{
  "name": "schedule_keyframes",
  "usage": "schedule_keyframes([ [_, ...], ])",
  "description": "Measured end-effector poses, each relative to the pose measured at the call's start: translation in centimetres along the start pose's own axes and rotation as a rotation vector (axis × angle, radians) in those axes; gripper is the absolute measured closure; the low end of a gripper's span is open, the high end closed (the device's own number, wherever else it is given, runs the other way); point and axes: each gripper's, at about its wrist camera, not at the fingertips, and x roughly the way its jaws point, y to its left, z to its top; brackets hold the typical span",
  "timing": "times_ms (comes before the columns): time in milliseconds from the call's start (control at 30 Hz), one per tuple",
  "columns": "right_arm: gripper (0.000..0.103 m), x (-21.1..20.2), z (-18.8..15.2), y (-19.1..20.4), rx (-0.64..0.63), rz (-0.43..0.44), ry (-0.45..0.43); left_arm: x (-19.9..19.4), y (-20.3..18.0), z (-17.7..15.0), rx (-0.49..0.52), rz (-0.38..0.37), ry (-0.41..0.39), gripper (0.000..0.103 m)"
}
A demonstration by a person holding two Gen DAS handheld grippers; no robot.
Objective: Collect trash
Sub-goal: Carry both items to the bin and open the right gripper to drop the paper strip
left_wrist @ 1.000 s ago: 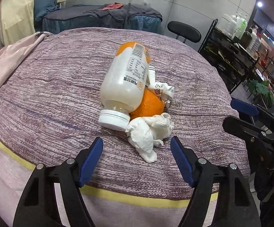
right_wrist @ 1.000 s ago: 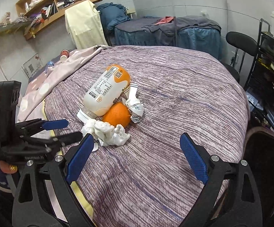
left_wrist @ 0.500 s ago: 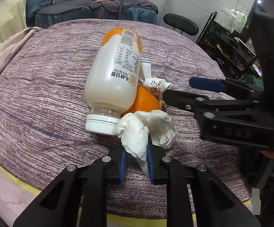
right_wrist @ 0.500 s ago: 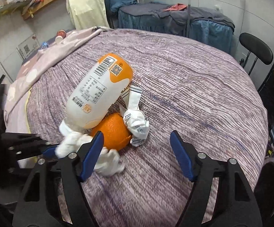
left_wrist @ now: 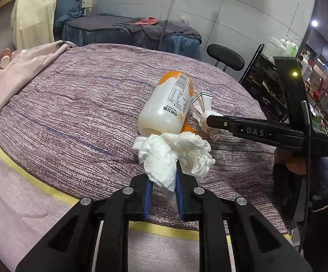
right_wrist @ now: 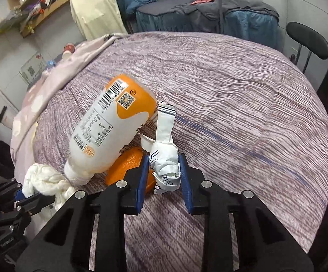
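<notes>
A purple striped cloth (left_wrist: pixel 73 104) carries a small heap of trash. In it a white bottle with an orange base (right_wrist: pixel 109 127) lies on its side, resting partly on an orange (right_wrist: pixel 127 165). My left gripper (left_wrist: pixel 162 181) is shut on a crumpled white tissue (left_wrist: pixel 177 149) beside the bottle's cap, and this gripper (right_wrist: pixel 21 195) also shows at the lower left of the right wrist view. My right gripper (right_wrist: pixel 163 170) is closing its jaws on a crumpled printed wrapper (right_wrist: pixel 165 165), and both pads touch the wrapper. One right fingertip (left_wrist: pixel 211 120) reaches the wrapper from the right.
A yellow band (left_wrist: pixel 39 181) runs along the cloth's near edge. A pink blanket (left_wrist: pixel 16 68) lies at the left. Behind stand a black chair (left_wrist: pixel 225 56), a black shelf rack (left_wrist: pixel 268 83) and a bed with dark covers (left_wrist: pixel 129 29).
My left gripper closed on the tissue and drew it back a little. My right gripper moved in over the heap and narrowed its jaws around the wrapper.
</notes>
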Motion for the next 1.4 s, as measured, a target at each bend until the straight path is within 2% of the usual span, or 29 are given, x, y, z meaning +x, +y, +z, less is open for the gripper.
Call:
schedule_keyframes([
  [233,0.075,-6.2,-3.3,-1.0,0.043,0.002,-0.103,-1.3,-1.9,-0.4,-0.012,-0.036,-0.049,0.086],
  [433,0.075,-9.6,-5.9,-2.6,0.093,0.012,-0.147,-2.1,-3.8,-1.1,-0.009,-0.068,-0.068,0.086],
  [767,0.075,-14.8,-10.6,-6.2,0.192,-0.02,-0.235,-2.9,-7.7,-1.9,0.018,-0.12,-0.086,0.086],
  [1100,0.075,-18.0,-15.0,-10.1,0.288,-0.078,-0.277,-2.5,-12.1,-2.8,0.081,-0.174,-0.07,0.086],
  [1400,0.075,-18.5,-18.6,-13.8,0.376,-0.169,-0.26,-1.6,-15.3,-3.5,0.13,-0.215,-0.044,0.086],
])
